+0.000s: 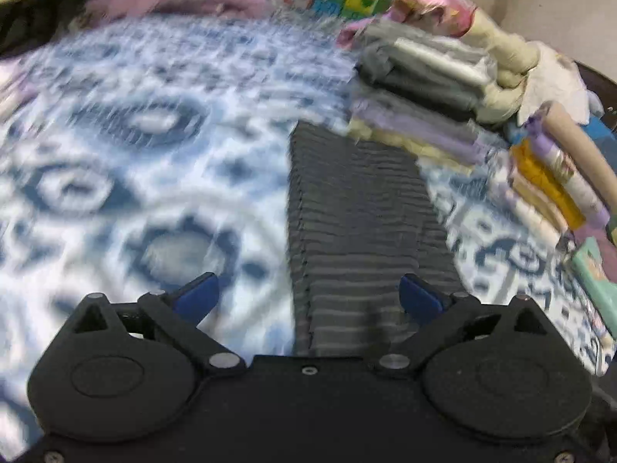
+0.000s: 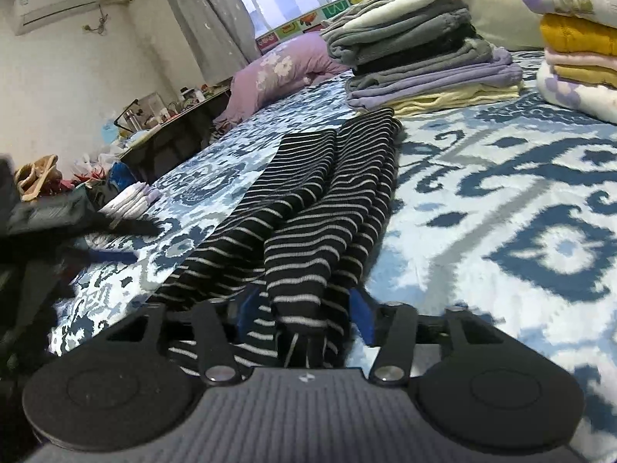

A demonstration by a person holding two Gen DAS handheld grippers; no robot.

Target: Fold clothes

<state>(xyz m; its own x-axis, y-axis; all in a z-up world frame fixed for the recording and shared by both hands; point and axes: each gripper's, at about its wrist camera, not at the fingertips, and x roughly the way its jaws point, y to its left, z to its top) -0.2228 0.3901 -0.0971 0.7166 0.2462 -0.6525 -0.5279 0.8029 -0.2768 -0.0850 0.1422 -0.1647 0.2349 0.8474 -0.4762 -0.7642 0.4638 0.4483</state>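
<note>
A black garment with thin white stripes (image 1: 358,212) lies folded into a long narrow strip on the blue-and-white patterned bedspread (image 1: 154,154). My left gripper (image 1: 306,285) hangs open wide over the strip's near left edge, its blue pads touching nothing. In the right wrist view the striped garment (image 2: 308,193) runs away from me. Its near end lies bunched between the blue pads of my right gripper (image 2: 304,308), which stand partly apart and loose around the cloth.
A stack of folded grey, purple and yellow clothes (image 2: 416,50) sits at the strip's far end, and a second folded stack (image 2: 578,38) is to its right. A purple pillow (image 2: 285,69) lies further back. A cluttered low table (image 2: 154,115) stands past the bed's left edge.
</note>
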